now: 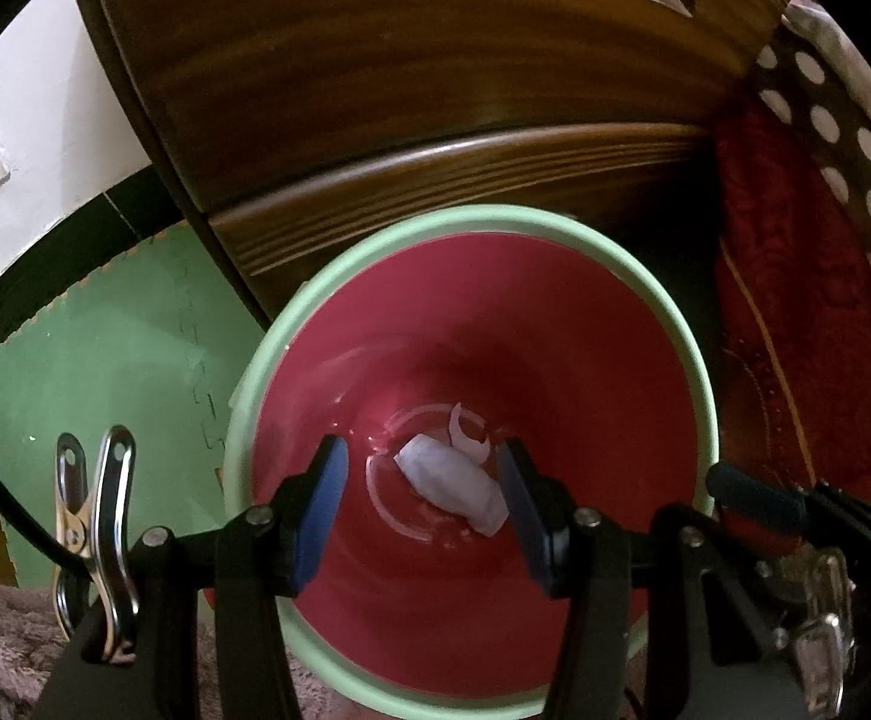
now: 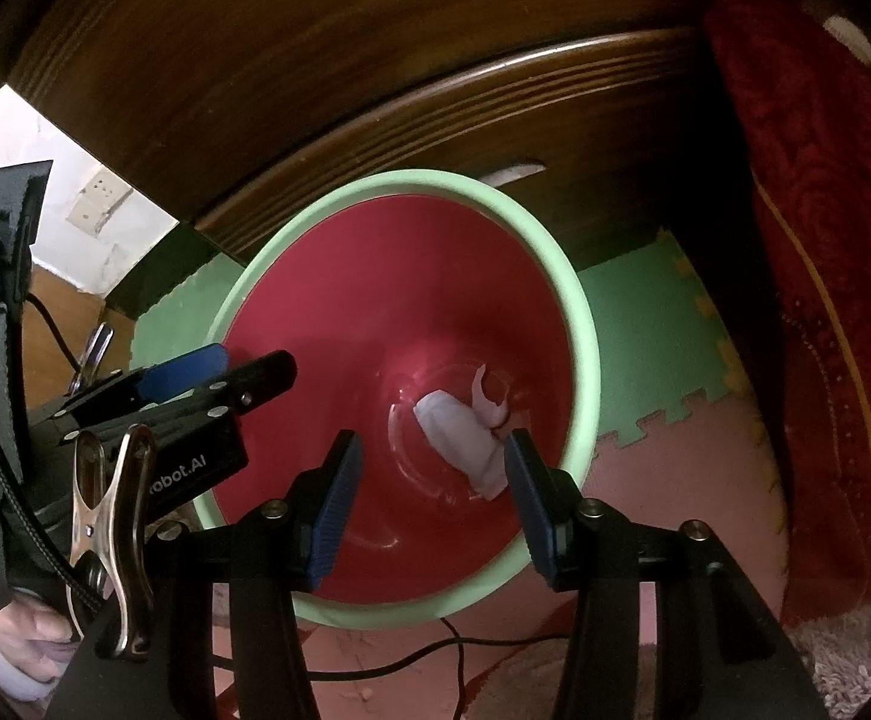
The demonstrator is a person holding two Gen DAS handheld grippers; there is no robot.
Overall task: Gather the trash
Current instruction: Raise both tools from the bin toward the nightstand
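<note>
A bin with a pale green rim and a red inside stands on the floor below both grippers. At its bottom lie a crumpled white tissue and a small curled white scrap. My left gripper hangs over the bin's mouth, pointing steeply down, open with nothing between its blue pads. My right gripper hovers beside it over the same bin, also open and empty. In the right wrist view the left gripper's fingers reach in over the left rim.
Dark wooden furniture rises right behind the bin. A red blanket hangs at the right. Green and pink foam mats cover the floor, with a black cable across the pink one and a fluffy rug nearby.
</note>
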